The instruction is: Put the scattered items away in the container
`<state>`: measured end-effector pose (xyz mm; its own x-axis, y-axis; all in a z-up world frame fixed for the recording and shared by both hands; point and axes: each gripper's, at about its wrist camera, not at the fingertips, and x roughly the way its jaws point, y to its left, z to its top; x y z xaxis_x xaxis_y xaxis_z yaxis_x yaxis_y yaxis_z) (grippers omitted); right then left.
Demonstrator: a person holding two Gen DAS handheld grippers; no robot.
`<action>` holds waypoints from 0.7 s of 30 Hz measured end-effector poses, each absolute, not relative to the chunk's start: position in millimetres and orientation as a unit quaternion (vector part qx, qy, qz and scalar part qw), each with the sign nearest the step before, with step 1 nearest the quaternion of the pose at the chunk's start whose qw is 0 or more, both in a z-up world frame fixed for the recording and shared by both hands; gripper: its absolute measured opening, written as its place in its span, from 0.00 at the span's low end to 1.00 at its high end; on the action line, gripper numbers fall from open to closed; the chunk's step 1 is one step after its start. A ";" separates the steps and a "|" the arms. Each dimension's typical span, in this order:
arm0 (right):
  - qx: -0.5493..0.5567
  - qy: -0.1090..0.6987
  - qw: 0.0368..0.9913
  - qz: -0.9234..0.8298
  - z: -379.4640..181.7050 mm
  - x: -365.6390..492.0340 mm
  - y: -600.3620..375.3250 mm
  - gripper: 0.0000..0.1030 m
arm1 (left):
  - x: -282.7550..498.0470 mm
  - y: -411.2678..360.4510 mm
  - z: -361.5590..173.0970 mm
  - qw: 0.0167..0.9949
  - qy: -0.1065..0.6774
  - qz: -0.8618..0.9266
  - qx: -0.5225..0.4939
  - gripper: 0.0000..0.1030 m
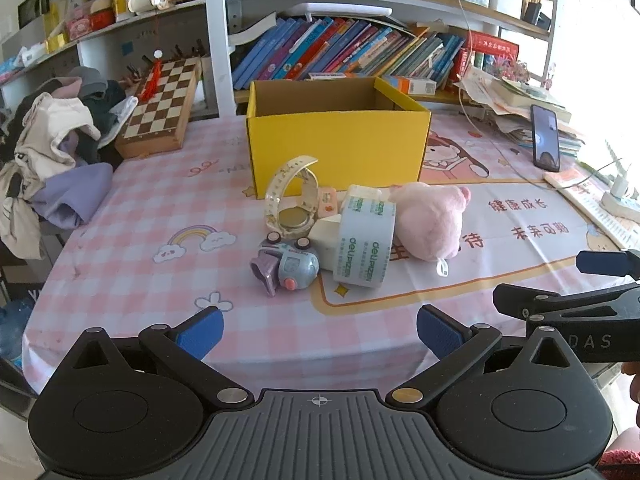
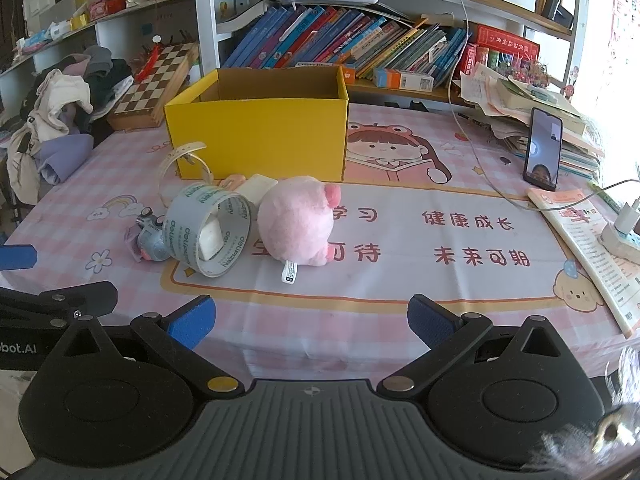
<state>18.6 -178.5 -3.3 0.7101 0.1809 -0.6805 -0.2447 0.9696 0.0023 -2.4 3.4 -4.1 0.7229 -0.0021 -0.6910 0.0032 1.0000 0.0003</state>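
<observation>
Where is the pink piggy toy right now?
The pink piggy toy lies on the tablecloth in front of the yellow box, just right of the tape roll, which touches it. In both wrist views it sits near the middle.

The tape roll (image 1: 365, 240) carries repeated green "deli" lettering around its outer band; the smaller print beneath it is illegible. The tablecloth (image 2: 400, 280) bears large red Chinese characters: "健康成长" in the upper row and "未来可期" in the lower row, with "学习" beside the plush and further characters partly hidden. The right gripper body (image 1: 588, 340), seen from the left wrist, shows "DAS". The left gripper body (image 2: 16, 348), seen from the right wrist, shows "bot.AI".
</observation>
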 end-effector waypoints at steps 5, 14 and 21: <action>-0.045 0.364 0.923 0.117 -3.5 19.8 -178.6 1.00 | -1.4 6.0 -4.0 0.927 0.374 0.001 -0.005 1.00; -0.050 0.363 0.922 0.120 -3.3 18.8 -176.1 1.00 | -2.0 4.8 -3.3 0.928 0.373 -0.007 -0.005 1.00; -0.048 0.364 0.922 0.120 -1.2 22.3 -179.4 1.00 | -2.5 4.2 -2.8 0.928 0.371 -0.012 -0.003 1.00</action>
